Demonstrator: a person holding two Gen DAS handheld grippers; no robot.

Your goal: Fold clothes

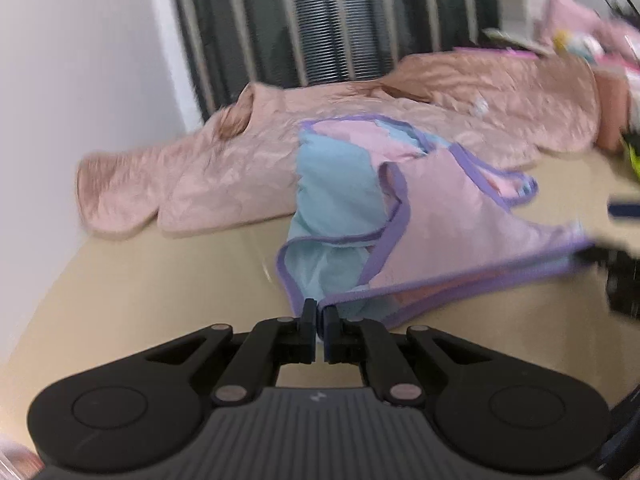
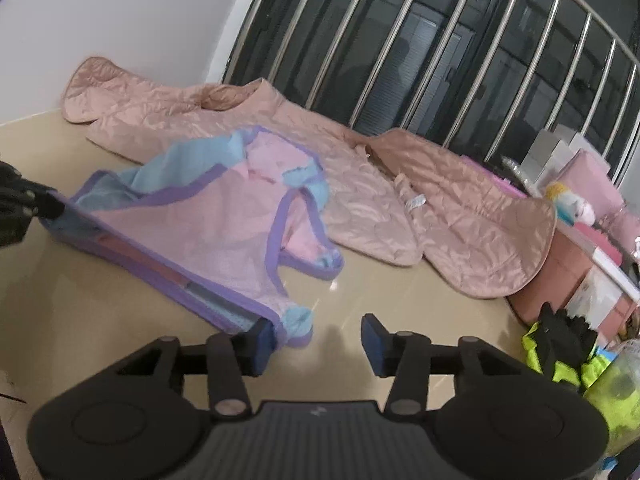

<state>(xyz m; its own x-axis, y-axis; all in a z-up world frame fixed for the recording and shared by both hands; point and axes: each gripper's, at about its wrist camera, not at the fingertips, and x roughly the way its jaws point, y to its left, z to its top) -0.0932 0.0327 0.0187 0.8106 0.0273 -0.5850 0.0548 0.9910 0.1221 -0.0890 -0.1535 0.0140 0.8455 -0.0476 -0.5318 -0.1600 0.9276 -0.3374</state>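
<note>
A small pink and light-blue garment with purple trim (image 1: 440,220) lies partly spread on the beige table (image 1: 140,300). My left gripper (image 1: 319,316) is shut on its purple hem at the near corner. In the right wrist view the same garment (image 2: 208,220) stretches from the left gripper (image 2: 44,202) at the left edge to my right gripper (image 2: 316,336). The right gripper stands open, and the garment's blue and purple corner (image 2: 298,322) rests against the inner side of its left finger (image 2: 262,340). Nothing presses between the right pads.
A quilted pink satin jacket (image 2: 400,184) lies spread behind the garment, along the barred window (image 2: 440,60). Pink boxes (image 2: 560,272) and mixed clutter crowd the table's right end. Neon-yellow and black gloves (image 2: 560,344) lie near the right gripper. A white wall (image 1: 80,80) stands at the left.
</note>
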